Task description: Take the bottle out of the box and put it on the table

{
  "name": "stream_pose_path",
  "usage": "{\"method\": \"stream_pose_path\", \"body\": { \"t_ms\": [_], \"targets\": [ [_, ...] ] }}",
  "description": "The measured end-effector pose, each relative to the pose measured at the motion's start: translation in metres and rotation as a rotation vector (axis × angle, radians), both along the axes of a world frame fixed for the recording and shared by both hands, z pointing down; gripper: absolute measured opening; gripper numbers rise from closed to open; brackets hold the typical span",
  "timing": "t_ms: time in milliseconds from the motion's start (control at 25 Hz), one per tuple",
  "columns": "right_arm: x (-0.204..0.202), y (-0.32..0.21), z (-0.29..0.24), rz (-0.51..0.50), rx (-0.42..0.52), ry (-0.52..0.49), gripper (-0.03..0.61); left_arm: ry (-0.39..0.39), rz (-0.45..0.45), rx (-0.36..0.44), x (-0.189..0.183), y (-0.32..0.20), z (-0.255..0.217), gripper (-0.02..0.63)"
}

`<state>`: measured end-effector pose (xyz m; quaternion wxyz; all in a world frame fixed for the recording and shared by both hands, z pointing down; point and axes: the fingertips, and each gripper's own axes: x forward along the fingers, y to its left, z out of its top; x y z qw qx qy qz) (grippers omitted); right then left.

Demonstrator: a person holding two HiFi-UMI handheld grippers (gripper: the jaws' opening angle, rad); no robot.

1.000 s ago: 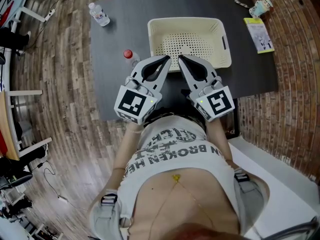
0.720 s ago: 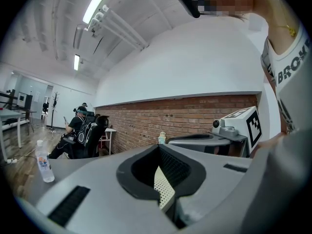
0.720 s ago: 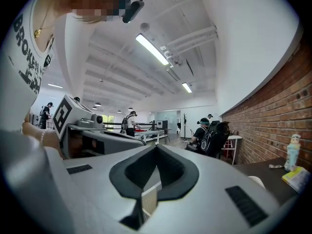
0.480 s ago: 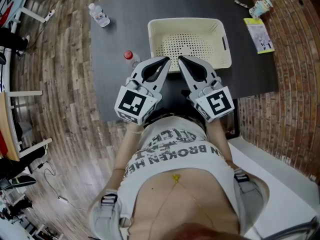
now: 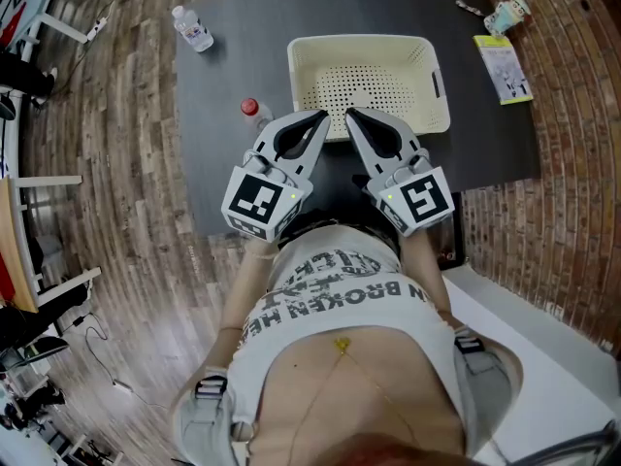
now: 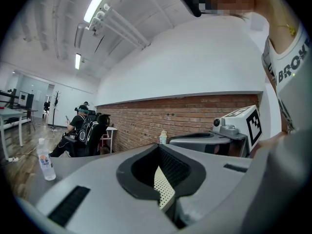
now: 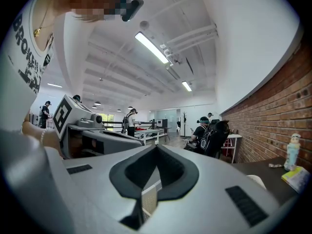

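- Head view: dark desk [image 5: 223, 76] with a cream perforated box [image 5: 364, 42] about mid-desk; only the box's holed floor shows inside, and its near wall is partly covered by the gripper tips
- red-capped bottle [image 5: 254, 111] is on the desk, outside the box and just beside its left wall, near the tip of the left gripper; can't tell if it touches either
- clear bottle [image 5: 192, 27] sits at the far left corner of the desk, well apart from the box; the left gripper view shows it upright
- left gripper [image 5: 324, 116] and right gripper [image 5: 350, 114] are side by side over the near edge of the desk, tips close to each other and pointing at the box's near wall
- left gripper view: jaws together, nothing between them; a bit of the box's mesh shows through the gap behind the pads, and the right gripper's marker cube is at the right
- right gripper view: jaws together, nothing between them; the left gripper's cube is at the left
- yellow-green booklet [image 5: 503, 68] lies by the right edge of the desk, with a small figurine [image 5: 506, 13] at the far right corner
- person's white printed shirt [image 5: 335, 289] is below the grippers
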<state>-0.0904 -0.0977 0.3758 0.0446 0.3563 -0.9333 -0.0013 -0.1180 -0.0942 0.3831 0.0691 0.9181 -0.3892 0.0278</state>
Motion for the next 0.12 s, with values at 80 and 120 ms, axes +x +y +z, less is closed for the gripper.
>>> {"method": "stream_pose_path", "body": {
  "t_ms": [80, 120],
  "targets": [
    [-0.0004, -0.0007, 0.0006, -0.001, -0.001, 0.002, 0.008, 0.001, -0.001, -0.001, -0.0004, -0.0006, 0.0002, 0.007],
    [-0.0007, -0.001, 0.0009, -0.001, -0.002, 0.004, 0.008, 0.002, -0.002, -0.001, -0.0006, -0.001, 0.0002, 0.007]
  ]
}}
